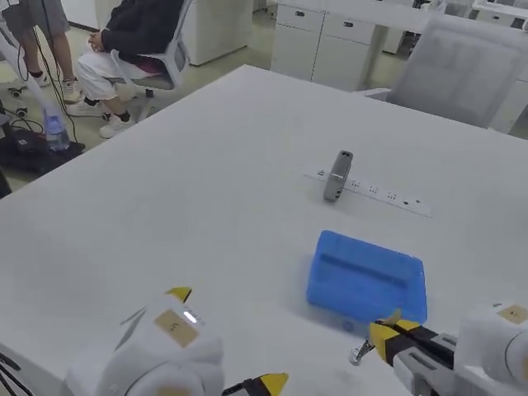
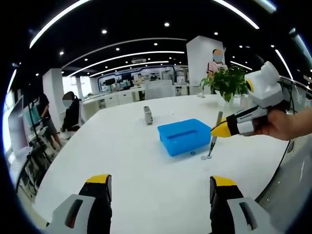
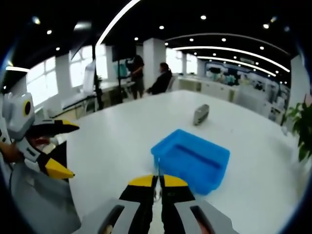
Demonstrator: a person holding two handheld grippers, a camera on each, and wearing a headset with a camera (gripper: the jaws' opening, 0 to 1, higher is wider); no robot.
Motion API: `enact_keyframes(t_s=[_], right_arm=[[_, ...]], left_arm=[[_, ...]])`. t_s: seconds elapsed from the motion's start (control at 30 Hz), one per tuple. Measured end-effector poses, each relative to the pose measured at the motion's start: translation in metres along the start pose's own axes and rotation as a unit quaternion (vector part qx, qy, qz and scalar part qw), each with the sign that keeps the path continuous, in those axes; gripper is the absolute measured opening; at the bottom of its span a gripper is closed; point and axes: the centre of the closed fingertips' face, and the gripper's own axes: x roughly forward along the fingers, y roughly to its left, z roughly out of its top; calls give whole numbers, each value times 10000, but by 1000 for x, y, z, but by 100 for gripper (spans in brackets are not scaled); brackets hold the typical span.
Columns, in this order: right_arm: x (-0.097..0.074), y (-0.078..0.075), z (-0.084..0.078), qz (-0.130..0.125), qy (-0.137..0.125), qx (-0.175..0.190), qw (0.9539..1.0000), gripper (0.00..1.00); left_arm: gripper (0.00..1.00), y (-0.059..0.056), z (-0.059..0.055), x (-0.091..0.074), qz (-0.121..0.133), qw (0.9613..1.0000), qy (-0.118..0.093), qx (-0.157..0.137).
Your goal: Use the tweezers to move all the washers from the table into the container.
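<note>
A blue container sits on the white table, just beyond my right gripper. That gripper is shut on metal tweezers, which point down at the table by the container's near corner. In the left gripper view the tweezers reach down to two small washers lying beside the container. My left gripper hovers open at the near left with nothing between its jaws. The right gripper view looks along the tweezers toward the container.
A grey device stands on a white power strip beyond the container. A person sits on a chair at the far left, and an office chair stands at the far right. A potted plant is beyond the table.
</note>
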Motion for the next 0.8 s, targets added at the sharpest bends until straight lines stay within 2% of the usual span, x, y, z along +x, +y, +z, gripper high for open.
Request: enact_keyframes(t_s=[0.23, 0.47, 0.63, 0.8], right_arm=[[-4, -6, 35, -13, -300, -209, 9993, 1], [-2, -18, 60, -49, -525, -334, 9980, 1], [4, -25, 70, -132, -616, -374, 9973, 1], [19, -34, 65, -259, -559, -403, 9973, 1]], left_arm=[[84, 0, -1, 0, -1, 10000, 27, 17], [84, -1, -1, 0, -12, 10000, 43, 29], [84, -1, -2, 0, -12, 10000, 51, 25], [84, -1, -2, 0, -18, 10000, 57, 31]])
